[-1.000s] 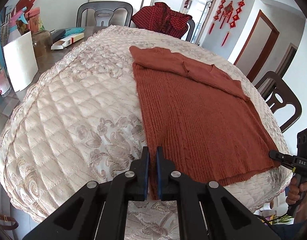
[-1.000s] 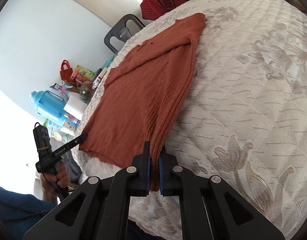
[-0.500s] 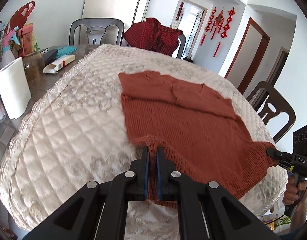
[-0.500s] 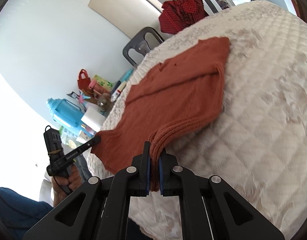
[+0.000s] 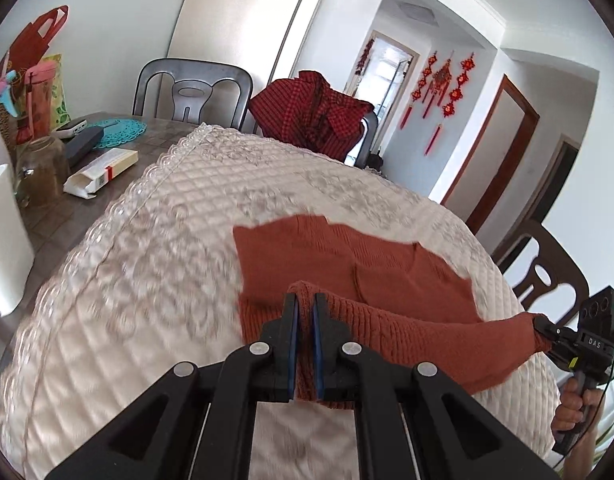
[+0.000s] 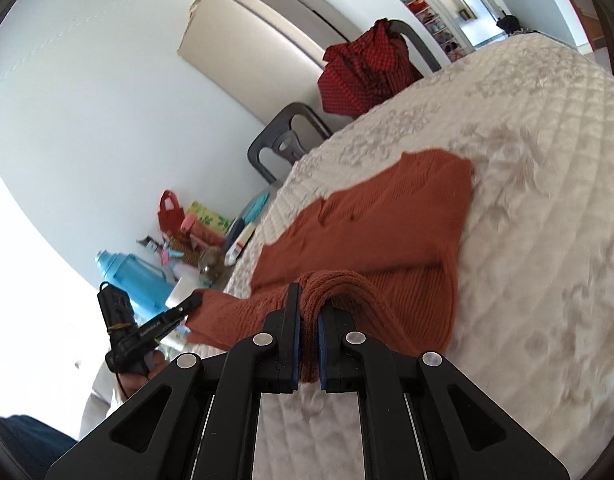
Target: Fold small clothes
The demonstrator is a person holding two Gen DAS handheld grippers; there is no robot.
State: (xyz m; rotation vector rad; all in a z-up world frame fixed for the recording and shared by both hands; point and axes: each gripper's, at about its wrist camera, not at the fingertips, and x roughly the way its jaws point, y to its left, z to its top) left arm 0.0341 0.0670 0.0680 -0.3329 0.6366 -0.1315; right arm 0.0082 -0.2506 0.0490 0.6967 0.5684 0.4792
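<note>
A rust-orange knit sweater [image 5: 347,256] lies on the cream quilted table cover [image 5: 147,264], its far part flat and its near hem lifted. My left gripper [image 5: 305,300] is shut on the hem's left corner. My right gripper [image 6: 309,296] is shut on the hem's right corner and also shows in the left wrist view [image 5: 547,330]. The hem hangs stretched between the two above the sweater [image 6: 387,220]. The left gripper shows in the right wrist view [image 6: 191,300].
A red checked garment [image 5: 307,116] hangs over a chair beyond the table. A grey chair [image 5: 191,88] stands at the far left, a brown chair [image 5: 547,264] at the right. A carton [image 5: 103,170], a jar [image 5: 41,168] and a paper roll [image 5: 3,232] sit on the bare table left.
Both grippers have lifted the sweater's near hem off the table and carried it forward over the body. The sweater's flat part looks shorter now.
</note>
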